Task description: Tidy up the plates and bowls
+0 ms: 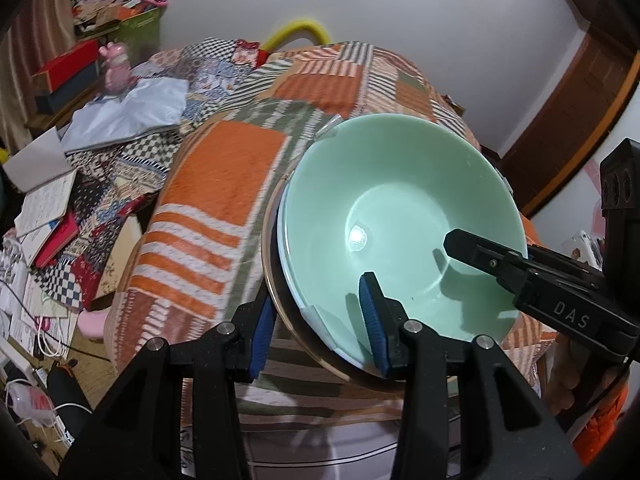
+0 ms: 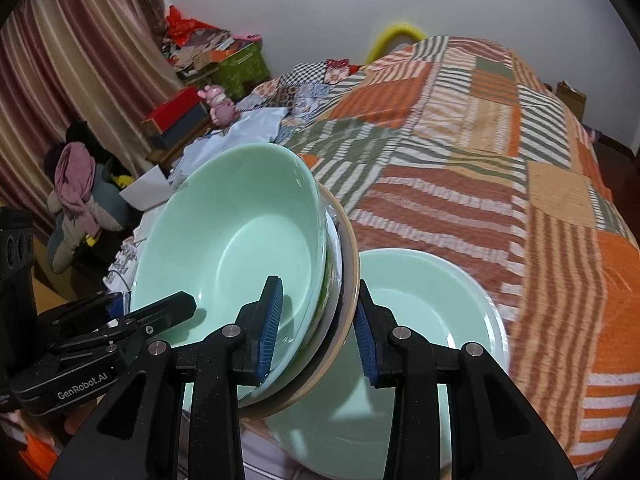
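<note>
A patchwork bed spreads beyond both sets of jaws. A second green bowl lies just right of the right gripper. The tilted stack, a pale green bowl nested on plates, is pinched at its rim by both the right gripper and the left gripper, jaws closed on opposite edges.

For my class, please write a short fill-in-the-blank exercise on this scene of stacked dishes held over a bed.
1. Both claws, left claw and right claw, grip the rim of one tilted ____ of dishes.
2. The top bowl is pale ____.
3. A second green bowl lies ____ the held stack.
4. The quilt covers a ____.

Missing words: stack; green; below; bed
</note>
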A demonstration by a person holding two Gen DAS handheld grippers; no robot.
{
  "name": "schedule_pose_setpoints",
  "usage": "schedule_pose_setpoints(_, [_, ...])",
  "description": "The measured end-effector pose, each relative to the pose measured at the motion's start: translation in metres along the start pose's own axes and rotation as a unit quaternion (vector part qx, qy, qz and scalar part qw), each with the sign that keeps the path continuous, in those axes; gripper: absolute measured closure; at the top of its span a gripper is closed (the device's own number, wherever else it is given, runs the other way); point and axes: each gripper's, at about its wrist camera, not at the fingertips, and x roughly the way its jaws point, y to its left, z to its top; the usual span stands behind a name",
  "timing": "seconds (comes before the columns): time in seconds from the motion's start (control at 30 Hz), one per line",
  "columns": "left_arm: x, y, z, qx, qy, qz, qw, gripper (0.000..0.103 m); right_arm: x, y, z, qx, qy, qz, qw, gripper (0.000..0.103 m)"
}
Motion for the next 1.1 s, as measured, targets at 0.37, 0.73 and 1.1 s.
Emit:
schedule_pose_setpoints(0.37, [0.008, -0.045, -0.004, 0.032, 0.01, -0.019, 0.9993, 0.062, -0.026, -0.029, -0.015, 0.026, -0.015, -0.02, 0.999, 0.072])
schedule_pose_setpoints(0.73, [0.033, -0.067, -0.007, 0.049, 0.035, -0.027, 0.9978, 0.062, -0.021, -0.055, -0.029, 0.058, 0.002, -0.028, 0.998, 0.072])
schedule_pose_setpoints(1.1, [0.058, -0.061, -0.008, 0.035, 0.062, -0.044, 0.9965, 0.062, -0.008, -0.066, -0.04, 0.079, 0.022, -0.021, 0.996, 0.07])
